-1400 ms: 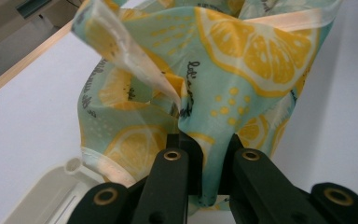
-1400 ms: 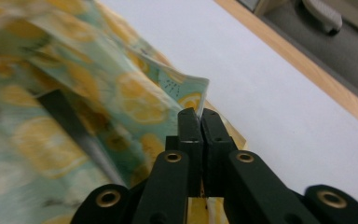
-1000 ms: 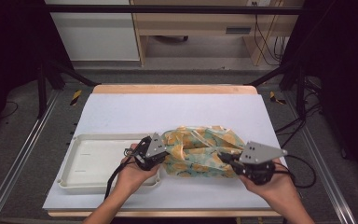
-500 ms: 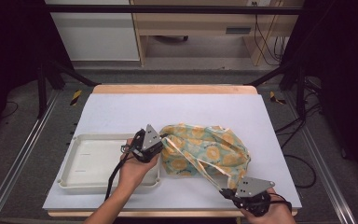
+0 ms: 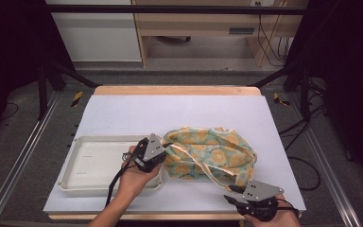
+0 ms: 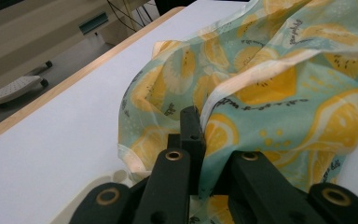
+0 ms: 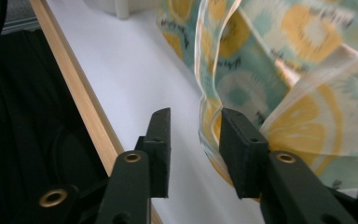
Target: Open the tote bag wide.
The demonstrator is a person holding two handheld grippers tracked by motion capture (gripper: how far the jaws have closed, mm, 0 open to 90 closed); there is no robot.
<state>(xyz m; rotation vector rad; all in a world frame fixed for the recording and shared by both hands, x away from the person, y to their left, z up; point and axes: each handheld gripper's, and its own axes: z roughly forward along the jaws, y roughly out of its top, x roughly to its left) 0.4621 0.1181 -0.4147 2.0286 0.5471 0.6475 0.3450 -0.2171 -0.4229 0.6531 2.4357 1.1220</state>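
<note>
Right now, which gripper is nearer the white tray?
Left. The left gripper hangs over the white tray's right edge; the right gripper sits far right, beyond the lemon-print bag.

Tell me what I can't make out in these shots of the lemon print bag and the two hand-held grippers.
- Bag contents: the high view shows no way inside; its own fabric covers them.
- Left hand-held gripper pads: in the left gripper view, cloth hides the pinch point.
- Right hand-held gripper: the bottom edge of the high view cuts off its rear.
- Tray near-right corner: a hand covers it.
</note>
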